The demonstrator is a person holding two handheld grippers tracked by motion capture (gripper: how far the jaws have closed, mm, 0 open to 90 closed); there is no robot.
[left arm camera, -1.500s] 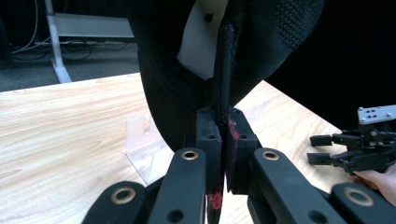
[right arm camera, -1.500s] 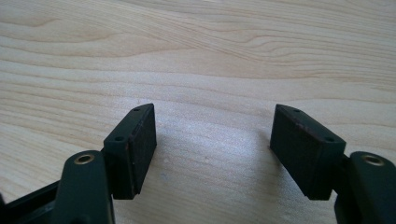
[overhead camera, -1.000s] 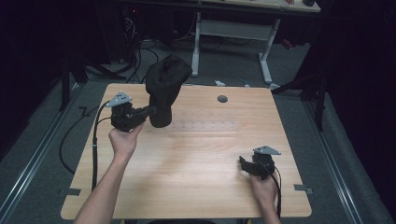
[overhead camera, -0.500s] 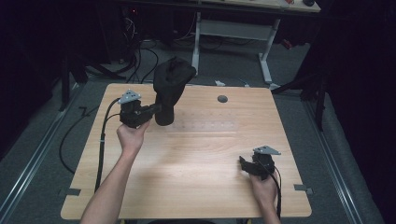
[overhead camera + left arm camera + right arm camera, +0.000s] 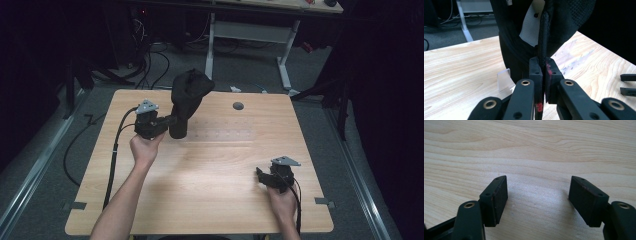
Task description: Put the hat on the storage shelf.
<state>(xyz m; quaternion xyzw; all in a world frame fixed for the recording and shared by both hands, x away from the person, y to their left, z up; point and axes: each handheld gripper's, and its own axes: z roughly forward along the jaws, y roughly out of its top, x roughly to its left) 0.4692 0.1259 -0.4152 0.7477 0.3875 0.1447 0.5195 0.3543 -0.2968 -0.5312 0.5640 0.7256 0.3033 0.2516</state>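
Pale wood table (image 5: 210, 190), wide and mostly bare, under dim light, with grey floor and loose cables (image 5: 150, 60) beyond its far edge and the white legs of another desk (image 5: 212, 37) behind that.

Black cloth thing (image 5: 186, 100) next in size, at the far left of the table: stands tall, lower end down at the board, upper end bunched and leaning to the right. Cannot tell whether cap, pouch or something else. Up close in the left gripper view (image 5: 519, 50), shows mesh-like fabric, a thick corded edge and a white patch inside.

Left hand (image 5: 144, 150) reaching up from the bottom edge, forearm bare, wrapped around the left gripper (image 5: 170, 121), cable trailing back toward the near left corner. Jaws pressed together on the cloth thing's corded edge, which runs straight up between the two pads in the left gripper view (image 5: 543, 72); red smudges on the pad faces.

Right hand (image 5: 282, 200) low at the near right of the table, well apart from the cloth thing, holding the right gripper (image 5: 261, 175) just over the board. Jaws spread wide with nothing between them but bare wood grain in the right gripper view (image 5: 539, 200).

Small clear plastic piece (image 5: 504, 79) upright on the table just beside the cloth thing's base.

Round dark hole (image 5: 238, 106) in the tabletop near the far edge, right of the cloth thing.
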